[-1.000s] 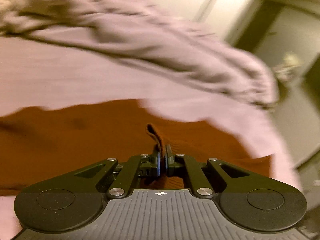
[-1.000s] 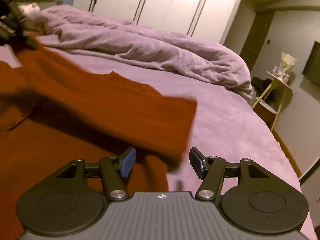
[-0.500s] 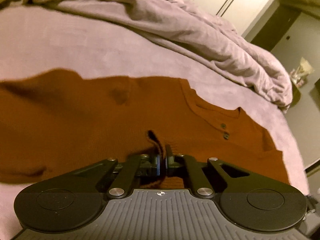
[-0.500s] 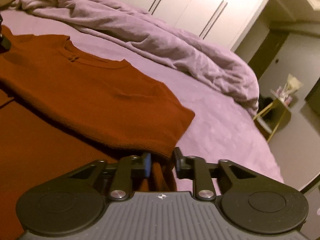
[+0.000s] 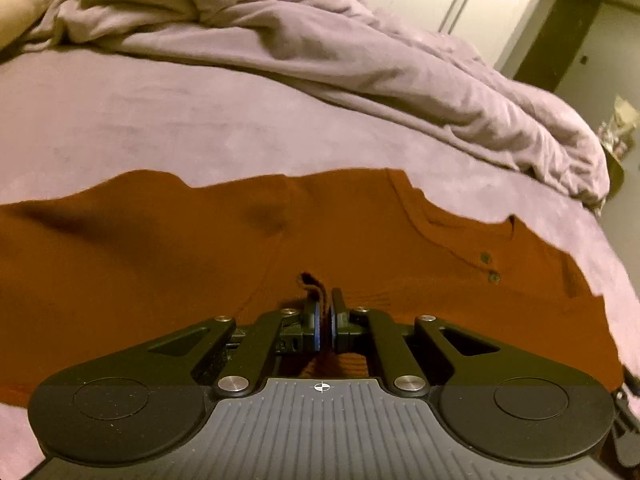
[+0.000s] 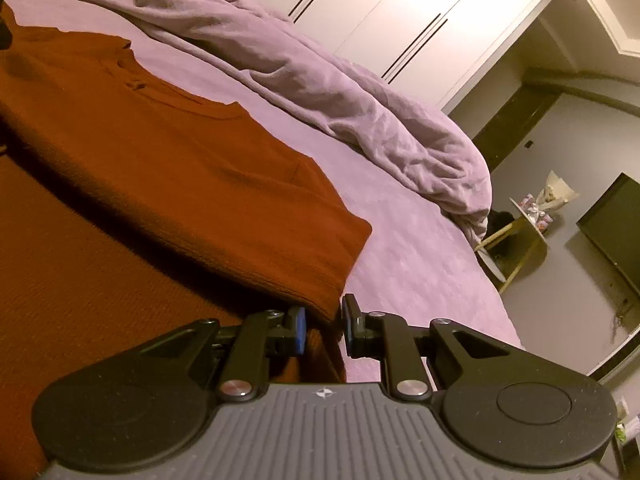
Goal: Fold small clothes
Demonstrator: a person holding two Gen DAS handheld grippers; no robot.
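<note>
Rust shirt (image 5: pixel 168 264) lies on the bed, pinched in left claw (image 5: pixel 323 320); right claw (image 6: pixel 322 330) narrowly parted around its corner.

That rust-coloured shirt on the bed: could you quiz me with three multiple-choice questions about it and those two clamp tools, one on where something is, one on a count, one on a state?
1. Where does the shirt lie?
A. on the purple bed cover
B. on the side table
C. on the floor

2. How many buttons show below its neckline?
A. none
B. two
C. five

3. How does the left gripper stand?
A. wide open, clear of the cloth
B. shut on a pinch of shirt fabric
C. holding the duvet

Answers:
1. A, the shirt is spread on the bed cover, in front of the crumpled duvet.
2. B, two dark buttons sit one under the other.
3. B, a ridge of fabric sticks up between its closed pads, while the right gripper shows a gap around the folded sleeve edge.
</note>
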